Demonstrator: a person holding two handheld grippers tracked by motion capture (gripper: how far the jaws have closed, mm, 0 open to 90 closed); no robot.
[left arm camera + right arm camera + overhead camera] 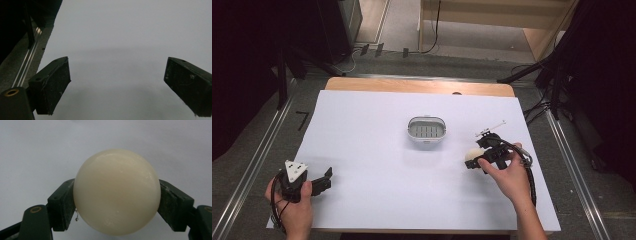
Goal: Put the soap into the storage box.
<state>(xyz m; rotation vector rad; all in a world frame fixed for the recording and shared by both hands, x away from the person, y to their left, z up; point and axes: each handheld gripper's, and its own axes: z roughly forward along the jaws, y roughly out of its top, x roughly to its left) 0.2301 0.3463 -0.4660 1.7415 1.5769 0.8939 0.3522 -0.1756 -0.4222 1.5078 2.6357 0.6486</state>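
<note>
table: wooden top [362,84] mostly covered by a white sheet [362,150], so pretty much everything sits on white

ball: cream, smooth and kinda glossy [117,191], pinched between the right gripper's 2 jaws, one pad on each side. From the high view it's [472,154] at the right side of the sheet, low over the paper; can't tell if it's actually touching

right gripper: [473,160] clenched on the ball, held in the person's right hand [507,175], jaws pointing left, cable trailing back along the forearm

left gripper: [328,178] down at the near-left corner of the sheet in the left hand [294,205], grey 3-cornered plate on top. Jaws spread wide in its own view [117,85], nothing but bare white sheet between them

tray: small white rounded thing with a slotted grey inside [427,131], about mid-table, up and left of the ball, well apart from both grippers
</note>
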